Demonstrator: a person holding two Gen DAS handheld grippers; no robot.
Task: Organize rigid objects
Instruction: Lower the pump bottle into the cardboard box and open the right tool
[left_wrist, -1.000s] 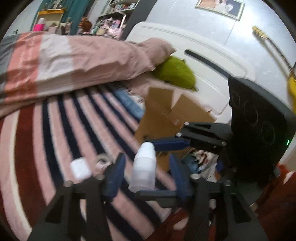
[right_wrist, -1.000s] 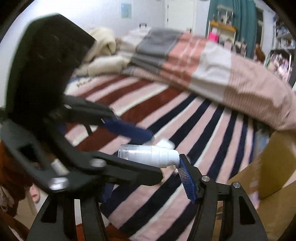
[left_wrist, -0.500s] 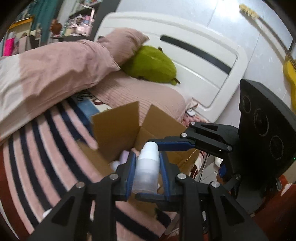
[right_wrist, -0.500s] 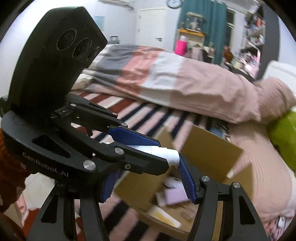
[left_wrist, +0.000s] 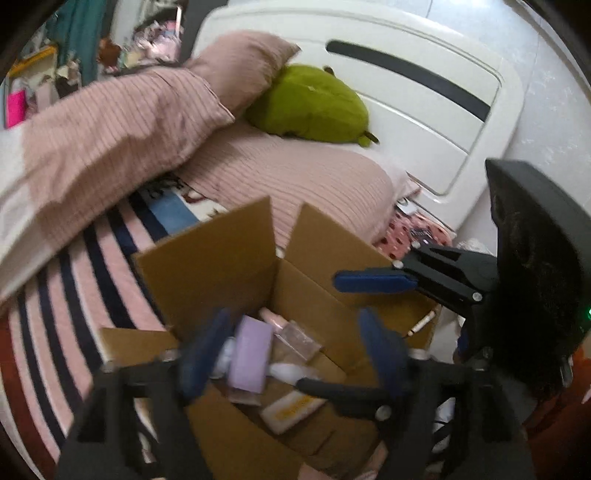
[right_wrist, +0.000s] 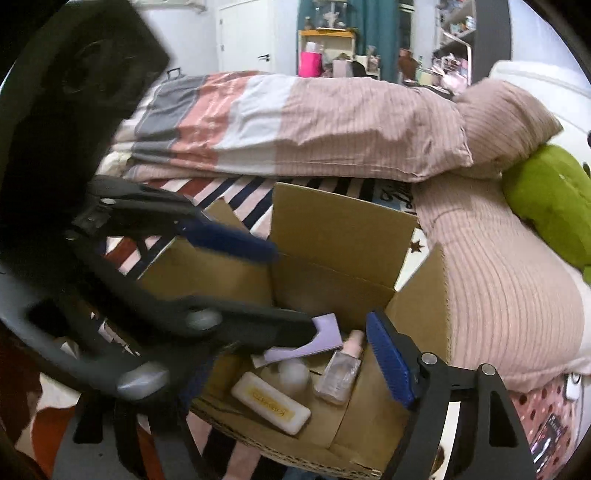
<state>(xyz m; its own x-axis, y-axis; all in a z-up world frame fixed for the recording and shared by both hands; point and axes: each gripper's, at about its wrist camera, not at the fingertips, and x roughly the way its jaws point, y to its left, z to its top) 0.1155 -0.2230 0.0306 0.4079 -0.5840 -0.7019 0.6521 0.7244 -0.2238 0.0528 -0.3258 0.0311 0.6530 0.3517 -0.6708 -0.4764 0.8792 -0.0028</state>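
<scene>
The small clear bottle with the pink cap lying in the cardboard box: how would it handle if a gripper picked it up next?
The clear bottle looks hard and smooth, so it could slip between the pads. It lies tilted against the box wall, beside a white round bottle, so a push may shift it. It is small, so probably light.

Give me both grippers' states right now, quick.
Left gripper: open, holding nothing, above the cardboard box.
Right gripper: open, holding nothing, also over the box.
</scene>
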